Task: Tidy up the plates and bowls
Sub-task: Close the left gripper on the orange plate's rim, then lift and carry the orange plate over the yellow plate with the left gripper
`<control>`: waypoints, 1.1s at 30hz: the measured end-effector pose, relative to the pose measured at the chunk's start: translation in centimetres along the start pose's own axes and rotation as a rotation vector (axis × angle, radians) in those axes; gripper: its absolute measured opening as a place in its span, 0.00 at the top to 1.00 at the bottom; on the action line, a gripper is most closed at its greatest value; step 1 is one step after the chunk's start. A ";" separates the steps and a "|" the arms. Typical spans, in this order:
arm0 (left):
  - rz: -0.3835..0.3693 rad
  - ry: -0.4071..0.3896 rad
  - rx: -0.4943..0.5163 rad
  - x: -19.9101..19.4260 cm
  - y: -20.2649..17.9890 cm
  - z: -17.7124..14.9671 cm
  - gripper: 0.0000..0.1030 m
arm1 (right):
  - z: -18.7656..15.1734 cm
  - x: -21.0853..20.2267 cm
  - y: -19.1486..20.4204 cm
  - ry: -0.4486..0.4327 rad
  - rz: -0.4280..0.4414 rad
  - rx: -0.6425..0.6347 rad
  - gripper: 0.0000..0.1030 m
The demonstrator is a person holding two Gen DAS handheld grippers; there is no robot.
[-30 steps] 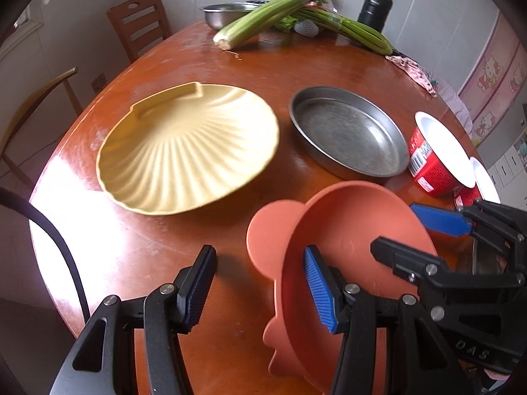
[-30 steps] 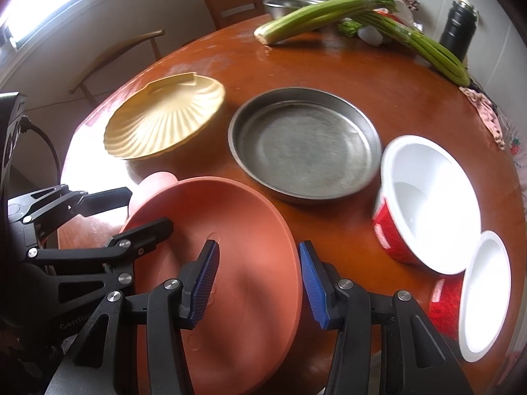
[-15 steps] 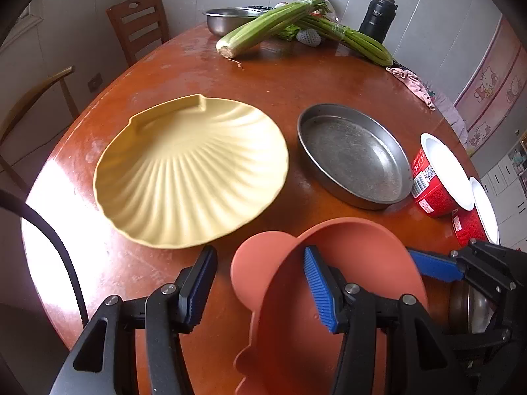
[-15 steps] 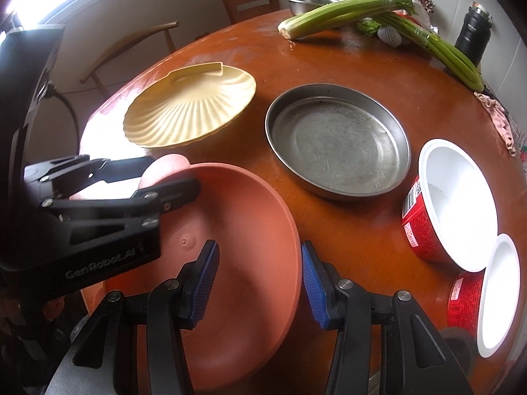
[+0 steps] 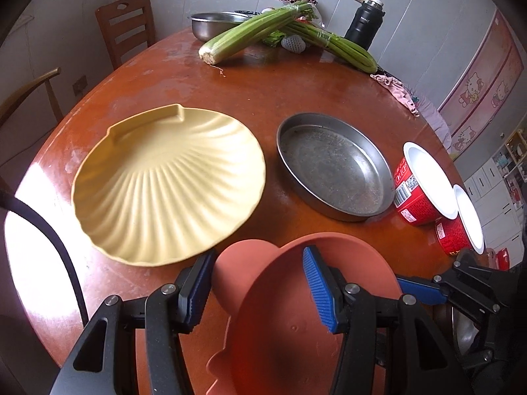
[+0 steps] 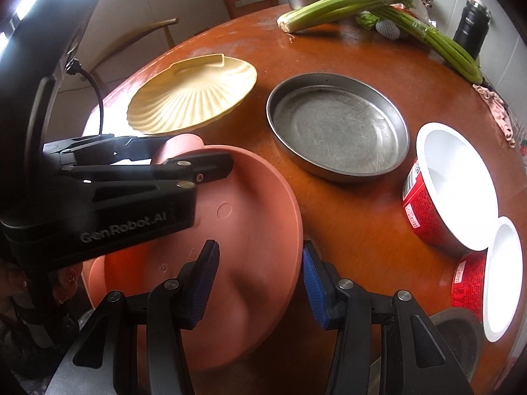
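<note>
A salmon-pink plate with round ears point(image 5: 290, 312) point(image 6: 237, 247) sits tilted at the table's near edge. My left gripper point(image 5: 257, 291) is open with its jaws astride the plate's left rim and ear. My right gripper point(image 6: 258, 283) is open with its jaws astride the plate's right rim. A yellow shell-shaped plate point(image 5: 168, 187) point(image 6: 194, 93) lies at the left. A round metal pan point(image 5: 332, 171) point(image 6: 337, 125) lies in the middle. Two red bowls with white insides point(image 5: 425, 187) point(image 6: 457, 191) lean at the right.
Celery bunches point(image 5: 250, 36), a steel bowl point(image 5: 214, 24) and a black flask point(image 5: 364, 23) stand at the table's far side. A pink cloth point(image 5: 395, 89) lies at the right edge. Wooden chairs point(image 5: 125, 29) stand behind the table.
Both grippers and the pink plate have drawn back toward the table's near edge; the plate sits lower in both views. The jaws stay open.
</note>
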State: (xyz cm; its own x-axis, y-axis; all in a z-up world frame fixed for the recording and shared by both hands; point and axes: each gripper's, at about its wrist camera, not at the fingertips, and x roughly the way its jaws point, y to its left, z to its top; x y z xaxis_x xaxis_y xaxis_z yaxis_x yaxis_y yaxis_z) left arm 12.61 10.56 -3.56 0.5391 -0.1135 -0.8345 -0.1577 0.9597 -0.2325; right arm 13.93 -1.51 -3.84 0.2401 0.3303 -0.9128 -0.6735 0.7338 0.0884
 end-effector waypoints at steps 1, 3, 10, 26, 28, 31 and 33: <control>0.006 -0.002 -0.001 -0.2 0.1 -0.1 0.47 | 0.0 0.1 -0.1 0.003 -0.002 0.003 0.49; 0.010 -0.006 -0.005 -0.8 0.5 -0.4 0.47 | -0.1 0.2 -0.2 0.008 -0.003 0.011 0.49; 0.017 -0.023 -0.026 -3.4 1.7 -1.8 0.47 | -0.2 0.1 -0.4 0.007 0.007 0.017 0.49; -0.008 0.050 -0.097 -3.3 1.2 -5.8 0.54 | -1.9 -0.6 0.3 -0.006 0.031 -0.007 0.49; -0.014 0.053 -0.093 -3.2 1.0 -5.7 0.58 | -2.1 -0.7 0.4 -0.005 0.029 -0.010 0.49; 0.004 0.046 -0.085 -3.1 0.8 -5.7 0.61 | -2.2 -0.8 0.4 -0.004 0.027 -0.010 0.49; 0.007 0.042 -0.080 -3.1 0.8 -5.7 0.63 | -2.3 -0.8 0.4 -0.005 0.019 -0.011 0.49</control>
State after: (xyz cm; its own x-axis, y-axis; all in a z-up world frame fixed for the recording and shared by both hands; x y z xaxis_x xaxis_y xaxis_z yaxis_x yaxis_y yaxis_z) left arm 6.15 10.19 -4.00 0.5027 -0.1191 -0.8562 -0.2278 0.9372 -0.2641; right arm 11.85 -2.86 -3.98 0.2306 0.3476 -0.9088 -0.6856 0.7208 0.1017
